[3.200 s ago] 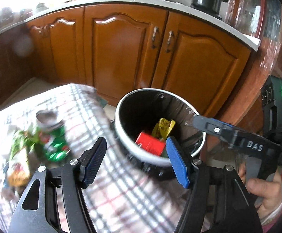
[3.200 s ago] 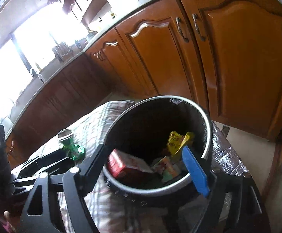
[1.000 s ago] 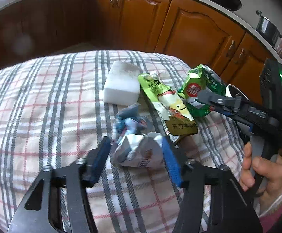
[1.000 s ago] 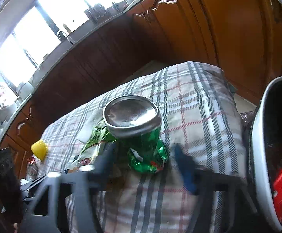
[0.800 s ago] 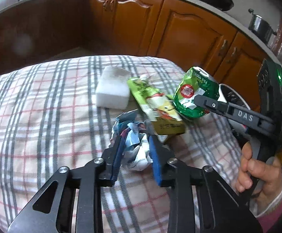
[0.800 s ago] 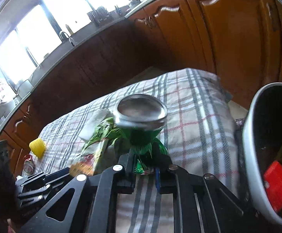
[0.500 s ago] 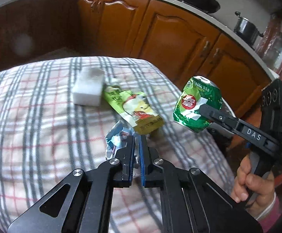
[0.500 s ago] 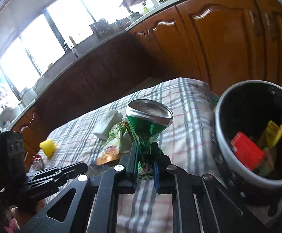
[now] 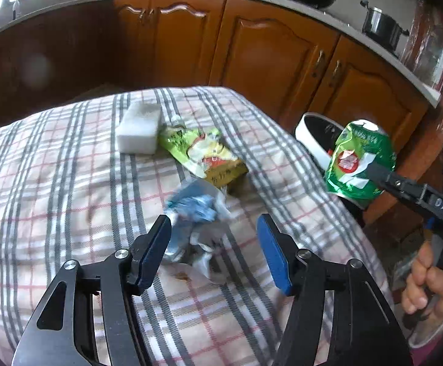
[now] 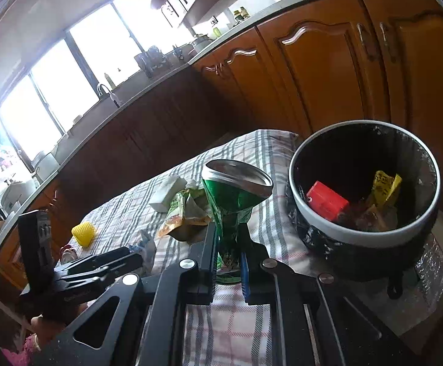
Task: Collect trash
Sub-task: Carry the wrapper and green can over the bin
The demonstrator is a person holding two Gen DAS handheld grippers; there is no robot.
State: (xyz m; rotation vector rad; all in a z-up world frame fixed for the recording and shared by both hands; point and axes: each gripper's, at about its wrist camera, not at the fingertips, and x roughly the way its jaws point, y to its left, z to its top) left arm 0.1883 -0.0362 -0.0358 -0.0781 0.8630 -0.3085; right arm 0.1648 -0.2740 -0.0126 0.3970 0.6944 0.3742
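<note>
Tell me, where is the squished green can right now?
The green can is pinched in the right tongs, held up off the checked tablecloth just left of the black trash bin.

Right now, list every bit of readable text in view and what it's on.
"DAS": white letters on the right gripper arm, seen from the left wrist.
Crushed green can: white print, too blurred to read.
Green snack pouch: characters unreadable.
Yellow wrapper in trash bin: print too small.

The left tongs (image 9: 214, 250), shut on the wrapper (image 9: 195, 222) half a second ago, now gape, and it lies loose on the surface (image 9: 54, 183). The right tongs (image 10: 228, 262) have carried the can (image 10: 232, 201) off the surface toward the bin (image 10: 364, 231).
</note>
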